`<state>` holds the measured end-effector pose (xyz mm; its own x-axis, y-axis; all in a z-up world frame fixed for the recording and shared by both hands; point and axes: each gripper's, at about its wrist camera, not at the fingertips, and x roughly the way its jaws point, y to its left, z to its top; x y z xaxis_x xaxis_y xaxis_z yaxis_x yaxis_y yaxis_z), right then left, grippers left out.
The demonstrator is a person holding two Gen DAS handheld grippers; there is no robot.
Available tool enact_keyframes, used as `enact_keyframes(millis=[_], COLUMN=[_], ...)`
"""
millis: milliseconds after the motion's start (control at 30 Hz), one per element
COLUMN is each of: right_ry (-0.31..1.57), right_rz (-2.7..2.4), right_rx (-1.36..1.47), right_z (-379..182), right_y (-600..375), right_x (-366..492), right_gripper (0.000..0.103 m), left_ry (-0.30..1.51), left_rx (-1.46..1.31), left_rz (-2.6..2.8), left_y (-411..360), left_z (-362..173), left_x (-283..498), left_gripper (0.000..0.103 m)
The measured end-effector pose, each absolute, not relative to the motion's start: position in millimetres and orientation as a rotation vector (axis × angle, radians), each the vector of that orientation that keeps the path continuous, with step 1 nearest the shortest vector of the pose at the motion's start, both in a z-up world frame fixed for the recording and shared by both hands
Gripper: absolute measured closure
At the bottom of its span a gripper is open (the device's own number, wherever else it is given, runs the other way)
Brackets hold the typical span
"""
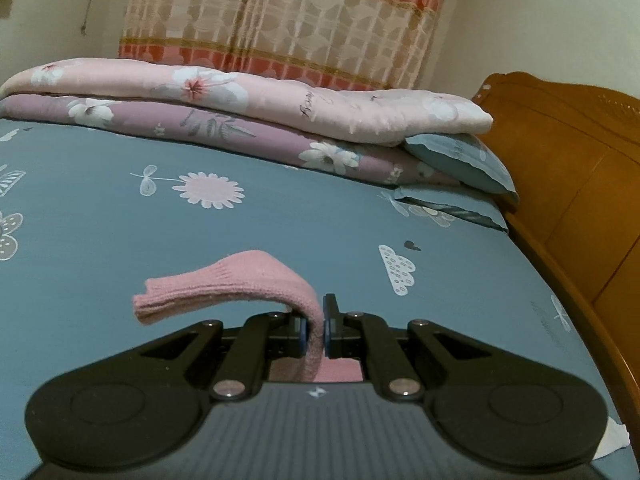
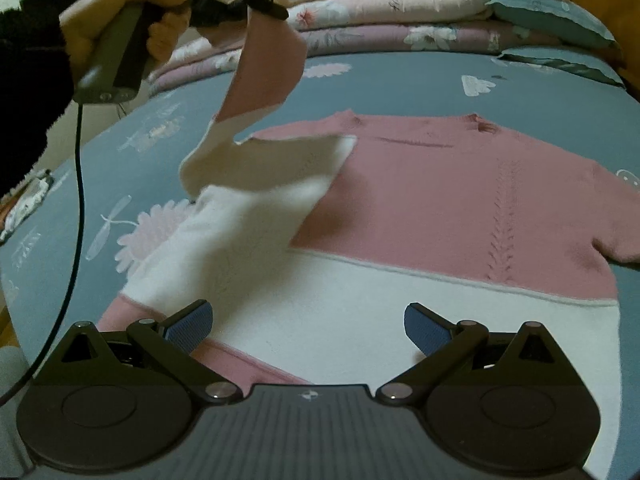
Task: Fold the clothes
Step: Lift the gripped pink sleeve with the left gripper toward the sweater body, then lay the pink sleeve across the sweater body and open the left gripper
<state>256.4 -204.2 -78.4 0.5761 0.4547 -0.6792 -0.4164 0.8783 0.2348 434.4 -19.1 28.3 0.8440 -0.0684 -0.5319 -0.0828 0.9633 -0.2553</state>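
Observation:
A pink and white knitted sweater [image 2: 440,200] lies flat on the blue bed sheet [image 2: 400,80], collar toward the far side. Its left sleeve [image 2: 264,72] is lifted off the bed and hangs from my left gripper [image 2: 276,10], which a hand [image 2: 112,12] holds at the upper left. In the left wrist view my left gripper [image 1: 316,328] is shut on the pink sleeve cuff [image 1: 224,284], which droops over to the left. My right gripper [image 2: 308,326] hovers open over the white lower band of the sweater, holding nothing.
Folded floral quilts [image 1: 240,112] and blue pillows [image 1: 464,160] are stacked at the far side of the bed. A wooden headboard [image 1: 560,168] runs along the right. A patterned curtain [image 1: 280,12] hangs behind. A black cable [image 2: 78,200] trails from the left gripper.

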Motion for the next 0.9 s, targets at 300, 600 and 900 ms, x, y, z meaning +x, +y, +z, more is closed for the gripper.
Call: enact_keyframes(millis=[300, 600, 900], right_ry=[0.817, 0.82, 0.832], right_rz=[0.48, 0.455, 0.43], right_rx=[0.091, 0.088, 0.086], right_z=[-79.7, -79.7, -82.2], right_y=[-217.0, -220.9, -224.0], right_x=[259.4, 261.3, 263.5], right_gripper=[0.0, 0.0, 0.0], left_ry=[0.581, 0.641, 0.72], left_rx=[-0.261, -0.194, -0.111], left_rz=[-0.03, -0.097, -0.123], left_y=[-49.8, -90.6, -122.8], left_z=[21.9, -3.3, -38.0], left_x=[443.4, 454.6, 462.7], left_gripper=[0.098, 0.098, 0.098])
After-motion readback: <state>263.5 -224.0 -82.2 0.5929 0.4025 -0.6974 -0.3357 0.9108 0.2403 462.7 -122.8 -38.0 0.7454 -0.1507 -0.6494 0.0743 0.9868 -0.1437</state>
